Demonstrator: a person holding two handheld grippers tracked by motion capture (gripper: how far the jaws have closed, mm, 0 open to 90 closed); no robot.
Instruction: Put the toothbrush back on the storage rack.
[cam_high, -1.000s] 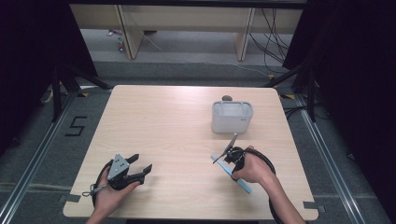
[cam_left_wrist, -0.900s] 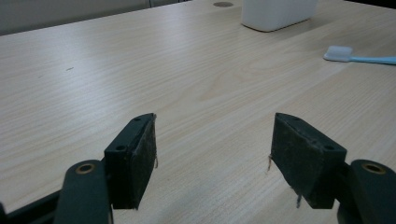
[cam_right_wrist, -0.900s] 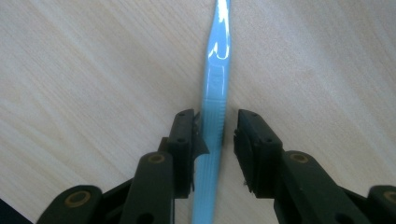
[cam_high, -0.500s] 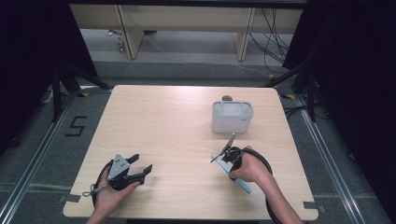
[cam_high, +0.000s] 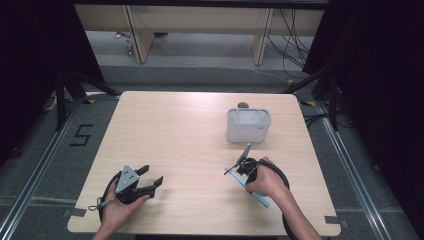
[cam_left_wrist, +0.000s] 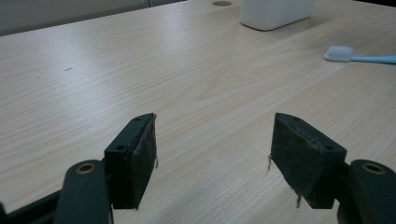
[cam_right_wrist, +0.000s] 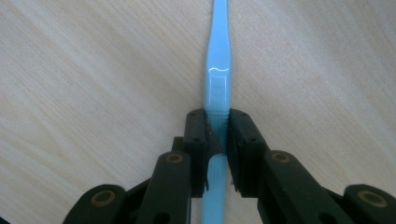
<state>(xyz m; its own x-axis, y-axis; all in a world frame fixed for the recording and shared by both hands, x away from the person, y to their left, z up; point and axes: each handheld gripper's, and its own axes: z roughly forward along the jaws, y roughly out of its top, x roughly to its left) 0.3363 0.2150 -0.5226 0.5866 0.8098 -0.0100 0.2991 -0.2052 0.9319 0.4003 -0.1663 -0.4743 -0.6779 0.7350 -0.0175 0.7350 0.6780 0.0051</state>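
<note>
Clamping the toothbrush (cam_right_wrist: 218, 84) near the table's (cam_high: 165, 120) front edge, right gripper (cam_right_wrist: 218, 135); left gripper (cam_left_wrist: 212, 154) gapes.

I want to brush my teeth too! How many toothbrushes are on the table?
1. The light blue toothbrush lies on the table's near right part, its handle clamped in the right tool. The white container could hide more inside.

The person's left hand (cam_high: 116, 207) is resting at the near left of the desk (cam_high: 175, 130), holding the left gripper (cam_high: 151, 177) with its jaws standing wide apart, while the right hand (cam_high: 267, 182) is keeping the right gripper (cam_right_wrist: 218, 140) clamped on a blue toothbrush handle (cam_right_wrist: 218, 70).
</note>
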